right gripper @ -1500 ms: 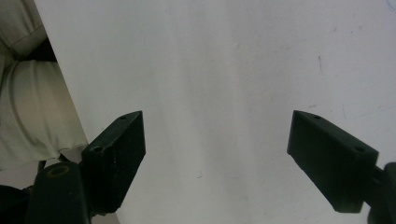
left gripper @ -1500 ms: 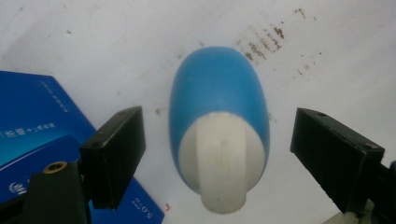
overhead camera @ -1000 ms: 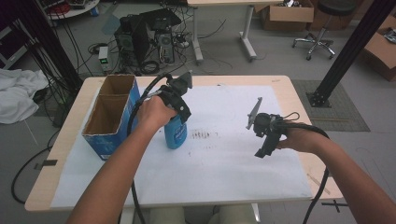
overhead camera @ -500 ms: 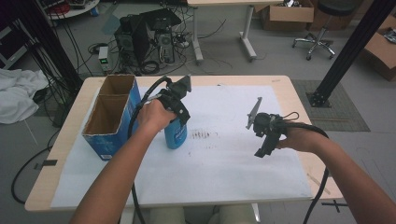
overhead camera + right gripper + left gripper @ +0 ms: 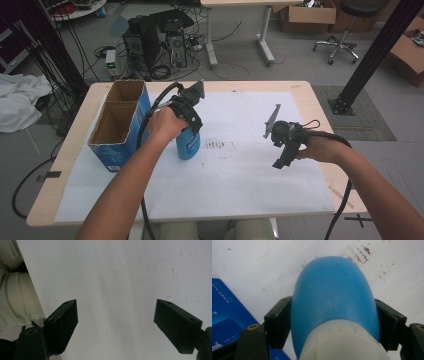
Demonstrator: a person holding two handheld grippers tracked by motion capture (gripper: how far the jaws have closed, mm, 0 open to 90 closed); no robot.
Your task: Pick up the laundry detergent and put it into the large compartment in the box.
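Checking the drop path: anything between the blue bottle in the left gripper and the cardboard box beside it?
Nothing visible. The left gripper is shut on the blue bottle, right beside the cardboard box; only white paper lies between them. The box's near wall must be cleared.

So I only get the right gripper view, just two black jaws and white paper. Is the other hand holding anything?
Observer: Yes. The left gripper has its jaws closed on the sides of a blue bottle with a white neck.
Operator: Is the bottle standing up?
Observer: In the high view it stands upright on the white paper, with the gripper coming down on it from above.
Operator: What is next to it?
Observer: An open blue cardboard box with two compartments, just to the bottle's left on the table.
Operator: And where is my gripper?
Observer: The right gripper is over the right part of the paper, jaws open, with nothing between them.
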